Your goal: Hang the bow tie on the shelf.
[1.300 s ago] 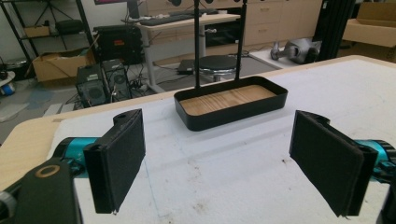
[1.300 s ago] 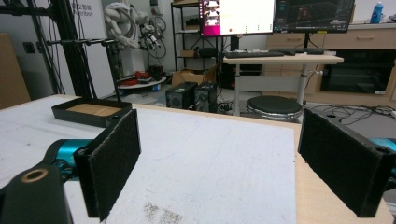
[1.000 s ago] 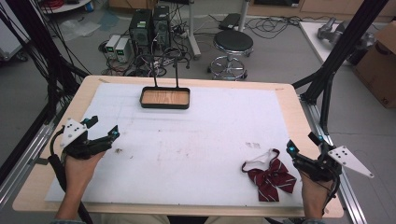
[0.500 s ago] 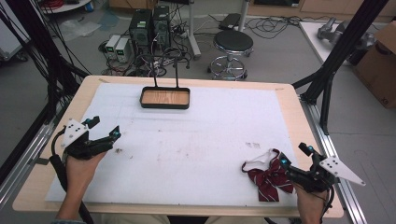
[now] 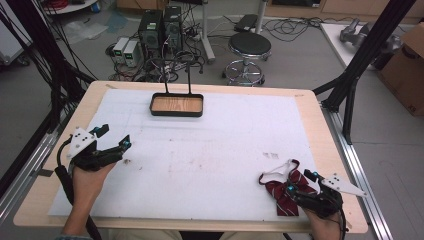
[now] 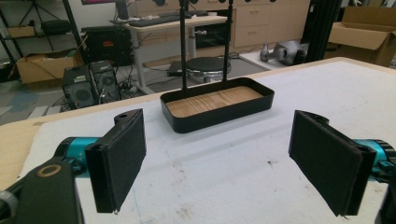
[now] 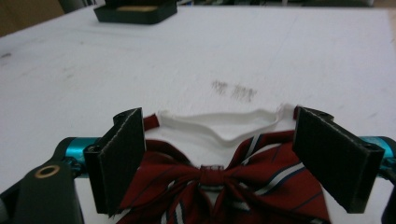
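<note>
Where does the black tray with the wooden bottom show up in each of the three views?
High view: black tray at the table's far edge, centre-left.
Left gripper view: upper centre, beyond the open jaws.
Right gripper view: top left corner, partly cut off.
Shared landmark: white mat.

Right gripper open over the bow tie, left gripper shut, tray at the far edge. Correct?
Not quite: the left gripper is open too. The left gripper view shows its jaws wide apart over bare mat. The rest holds: right gripper open over the bow tie, tray at the far edge.
</note>
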The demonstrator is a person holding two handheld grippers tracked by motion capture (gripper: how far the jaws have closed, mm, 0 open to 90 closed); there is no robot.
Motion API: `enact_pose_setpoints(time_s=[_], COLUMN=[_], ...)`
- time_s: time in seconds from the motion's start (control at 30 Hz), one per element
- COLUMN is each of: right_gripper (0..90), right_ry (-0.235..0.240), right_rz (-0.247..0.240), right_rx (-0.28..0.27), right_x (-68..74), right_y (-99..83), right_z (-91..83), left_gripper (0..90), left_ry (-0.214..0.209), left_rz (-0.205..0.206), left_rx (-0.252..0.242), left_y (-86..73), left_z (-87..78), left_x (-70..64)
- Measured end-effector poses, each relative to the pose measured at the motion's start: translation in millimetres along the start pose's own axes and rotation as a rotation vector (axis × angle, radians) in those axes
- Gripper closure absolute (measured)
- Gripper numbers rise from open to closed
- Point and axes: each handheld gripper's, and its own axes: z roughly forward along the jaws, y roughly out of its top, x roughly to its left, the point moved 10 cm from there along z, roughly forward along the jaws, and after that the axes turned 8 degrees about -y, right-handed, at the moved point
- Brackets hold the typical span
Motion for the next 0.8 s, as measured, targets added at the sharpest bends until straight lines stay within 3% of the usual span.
enact_pose_setpoints(time_s=[0.07,0.23,0.33,0.6,0.8], right_gripper=[17.7,22.3,23.5,27.2,34.0], right_ry=[0.009,0.018,0.009,-0.012,-0.053], right_rz=[0.003,-0.012,-0.034,-0.06,-0.118], right_rx=[0.065,0.123,0.185,0.251,0.285], right_x=[1.9,4.2,6.2,6.3,6.8], right_y=[-7.8,-14.3,-20.3,-25.3,-28.9], right_z=[5.5,11.1,17.2,23.6,26.2], left_gripper=[19.1,19.1,19.2,19.2,19.3], left_ry=[-0.002,-0.004,-0.007,-0.016,-0.011], left_rz=[0.003,0.002,0.004,0.01,0.006], left_rx=[0.002,0.001,0.002,0.002,-0.006], left_y=[0.2,0.1,0.0,0.1,1.6], left_z=[-0.1,0.1,0.2,1.0,-0.9], left_x=[-0.2,-0.4,-0.9,-2.7,-1.1])
